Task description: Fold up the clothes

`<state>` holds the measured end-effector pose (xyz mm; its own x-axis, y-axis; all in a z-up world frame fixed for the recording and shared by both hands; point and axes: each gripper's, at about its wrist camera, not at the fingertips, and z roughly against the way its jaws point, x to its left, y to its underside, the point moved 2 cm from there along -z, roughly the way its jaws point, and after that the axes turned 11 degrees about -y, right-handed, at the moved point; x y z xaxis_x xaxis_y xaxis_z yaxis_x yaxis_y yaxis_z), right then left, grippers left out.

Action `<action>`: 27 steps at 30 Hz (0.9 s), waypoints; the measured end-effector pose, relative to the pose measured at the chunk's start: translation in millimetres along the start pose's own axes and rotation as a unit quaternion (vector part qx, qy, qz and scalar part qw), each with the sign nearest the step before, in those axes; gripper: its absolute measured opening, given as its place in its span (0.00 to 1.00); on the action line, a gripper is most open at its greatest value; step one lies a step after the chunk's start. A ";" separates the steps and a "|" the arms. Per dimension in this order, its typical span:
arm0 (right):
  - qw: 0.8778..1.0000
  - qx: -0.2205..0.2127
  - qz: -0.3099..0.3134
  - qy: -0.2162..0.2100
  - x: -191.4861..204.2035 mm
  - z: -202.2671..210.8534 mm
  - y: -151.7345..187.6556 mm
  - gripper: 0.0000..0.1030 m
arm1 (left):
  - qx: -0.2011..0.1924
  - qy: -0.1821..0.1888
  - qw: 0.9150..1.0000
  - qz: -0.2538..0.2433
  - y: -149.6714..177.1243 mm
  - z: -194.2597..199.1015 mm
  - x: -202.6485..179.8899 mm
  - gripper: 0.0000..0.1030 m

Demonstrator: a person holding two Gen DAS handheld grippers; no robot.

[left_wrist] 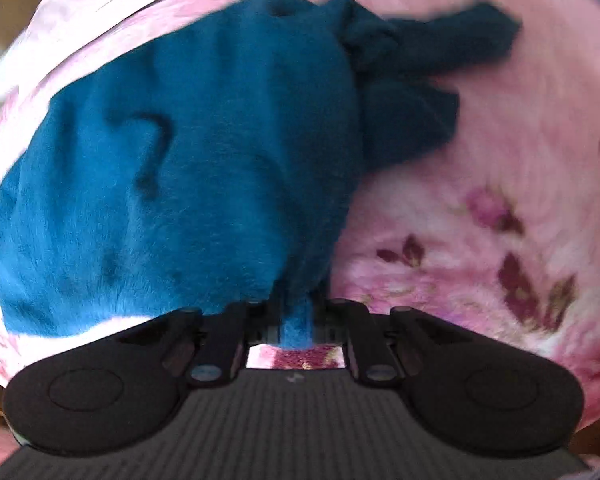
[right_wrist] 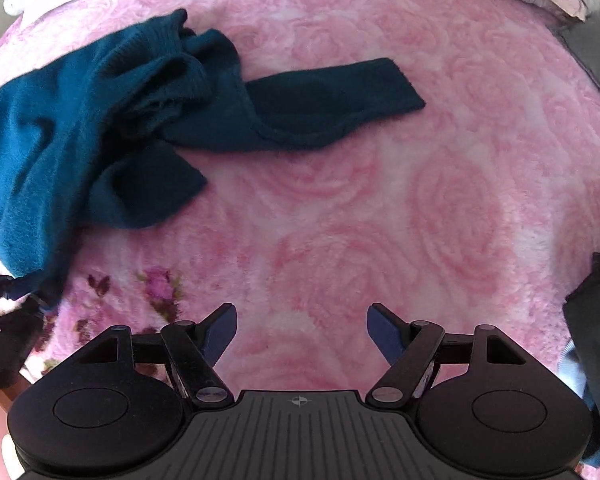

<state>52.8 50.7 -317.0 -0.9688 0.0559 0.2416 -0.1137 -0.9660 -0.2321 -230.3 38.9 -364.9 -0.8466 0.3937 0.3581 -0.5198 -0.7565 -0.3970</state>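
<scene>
A soft, fuzzy teal knit sweater (right_wrist: pixel 80 120) is seen crumpled on the left of the pink rose-patterned plush blanket (right_wrist: pixel 380 200) covering the bed, one dark sleeve (right_wrist: pixel 332 92) stretched out to the right. It is judged light, limp and apt to sag and bunch, best taken at a hem or shoulder edge. The left gripper (left_wrist: pixel 296 320) is clamped tight on a pinch of the sweater's near edge. The right gripper (right_wrist: pixel 302 334) is held wide apart above bare blanket, with nothing touched.

Blanket (right_wrist: pixel 380 184) lies bare right of sweater (right_wrist: pixel 100 120).
</scene>
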 end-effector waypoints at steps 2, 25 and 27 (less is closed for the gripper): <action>1.000 0.006 0.007 0.000 2.0 -7.9 -0.9 0.73 | -0.006 -0.024 0.999 0.028 10.9 7.6 31.6 0.08; 0.883 -0.094 0.459 0.028 89.4 -54.0 -48.8 0.73 | 0.033 -0.228 0.965 -0.129 114.8 -12.2 127.0 0.38; 0.849 -0.084 0.519 0.045 93.3 -69.7 -42.4 0.73 | 0.024 -0.242 0.958 -0.154 122.9 -11.3 122.0 0.40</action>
<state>-48.2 114.4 -350.3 -0.5782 -0.7778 -0.2463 0.7894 -0.4569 -0.4101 -398.7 -0.2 -379.5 -0.4960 0.3221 0.8064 -0.7200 -0.6716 -0.1746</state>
